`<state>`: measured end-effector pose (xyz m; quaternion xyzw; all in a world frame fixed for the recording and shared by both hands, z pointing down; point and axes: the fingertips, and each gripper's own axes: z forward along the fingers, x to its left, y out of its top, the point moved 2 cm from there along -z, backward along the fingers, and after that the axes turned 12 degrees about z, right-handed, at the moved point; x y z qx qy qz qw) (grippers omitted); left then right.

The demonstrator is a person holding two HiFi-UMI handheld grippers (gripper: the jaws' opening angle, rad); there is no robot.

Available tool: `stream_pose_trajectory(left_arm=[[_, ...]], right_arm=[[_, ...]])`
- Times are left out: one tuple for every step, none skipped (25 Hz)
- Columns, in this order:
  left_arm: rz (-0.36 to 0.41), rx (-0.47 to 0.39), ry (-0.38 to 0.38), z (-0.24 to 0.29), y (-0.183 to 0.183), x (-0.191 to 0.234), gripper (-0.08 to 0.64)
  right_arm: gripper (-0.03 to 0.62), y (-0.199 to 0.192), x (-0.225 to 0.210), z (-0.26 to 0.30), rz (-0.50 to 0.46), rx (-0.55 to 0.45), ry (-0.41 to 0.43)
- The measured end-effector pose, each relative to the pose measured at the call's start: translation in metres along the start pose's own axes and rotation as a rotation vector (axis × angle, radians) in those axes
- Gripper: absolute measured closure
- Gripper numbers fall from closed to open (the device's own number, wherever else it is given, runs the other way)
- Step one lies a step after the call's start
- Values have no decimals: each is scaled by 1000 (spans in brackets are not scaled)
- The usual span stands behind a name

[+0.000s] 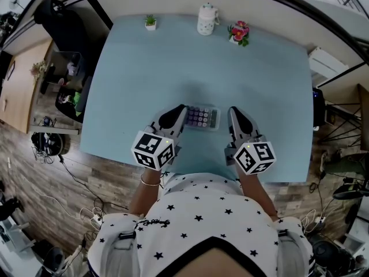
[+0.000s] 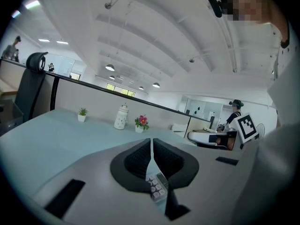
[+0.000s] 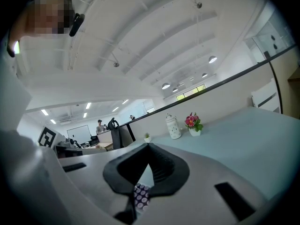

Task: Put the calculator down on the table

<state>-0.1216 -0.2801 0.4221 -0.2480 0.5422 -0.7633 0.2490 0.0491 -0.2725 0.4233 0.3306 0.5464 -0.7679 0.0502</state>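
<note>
Progress: You look all but finished. The calculator [image 1: 202,118] appears to lie flat on the table [image 1: 173,68], and neither claw has hold of it.

What is left: Very little, by my judgement. You only need to draw both claws back without nudging it.

Where the calculator is: It sits near the table's front edge, right ahead of you and between your two claws. Your left claw's tip is at its left end, though I cannot tell whether the two touch. Your right claw's tip is just beside its right end, with a thin strip of table showing between.

Left claw [image 1: 183,109]: It is clenched, pads pressed together with nothing between them. In the left gripper view the closed tips [image 2: 151,142] point out over the table, and the calculator [image 2: 157,186] shows beneath them, not in them.

Right claw [image 1: 233,111]: It is clenched as well, and empty. In the right gripper view the pads meet [image 3: 148,147], and a patch of the calculator's keys [image 3: 140,195] shows below them.

How the calculator looks: It is small, flat and rectangular and lies face up with its long side across the table. The casing is pale, with rows of round purplish keys and a greyer strip at the right end. It looks thin and light, so I'd expect a slight brush to slide it.

Far edge: A small potted plant [image 1: 150,22], a white jar [image 1: 207,19] and a pot of pink flowers [image 1: 238,33] stand well apart from your work.
</note>
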Motion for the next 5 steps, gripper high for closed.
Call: stream_pose_trajectory(left_arm=[[1,0,-1,0,0,0,518],[2,0,-2,1,0,0,518],[3,0,-3,1,0,-1,518],[3,1,-3,2,0,-1,518],[4,1,-4,2,0,-1,518]], right_arm=[[595,0,0,0,1,-1,-1],[595,0,-1,0,1,-2,-2],[595,0,-1,-1,2,-2,-3],[595,0,-2,-1,2,-3,-4],[595,0,-2,-1,2,-4,-6]])
